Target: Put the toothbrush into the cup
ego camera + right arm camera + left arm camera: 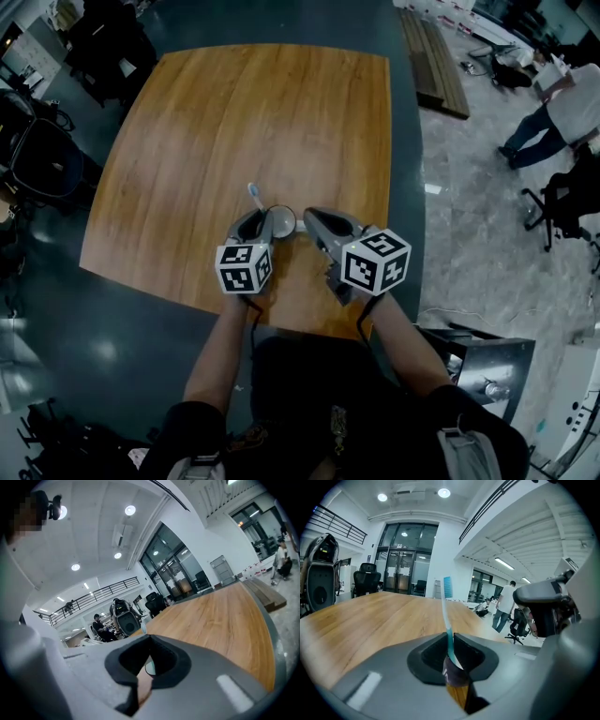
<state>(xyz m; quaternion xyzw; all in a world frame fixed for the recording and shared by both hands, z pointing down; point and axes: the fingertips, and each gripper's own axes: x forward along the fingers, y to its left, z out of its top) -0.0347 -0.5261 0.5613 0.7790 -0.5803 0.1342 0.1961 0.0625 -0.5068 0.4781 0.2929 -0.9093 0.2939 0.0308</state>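
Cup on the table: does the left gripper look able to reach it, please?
Probably yes: the left gripper, jaws shut on the toothbrush, sits right beside the cup, whose open top looks unobstructed.

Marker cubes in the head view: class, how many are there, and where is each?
2. One marker cube rides on the left gripper, which holds the toothbrush; the other marker cube rides on the right gripper, beside the cup. None seems hidden.

No words or numbers legible anywhere, white marker cube (pixel 245 267) bearing only black square patterns, faint white strokes on a dark band (pixel 452 672) beneath the blue-and-white plastic toothbrush (pixel 448 616), unreadable
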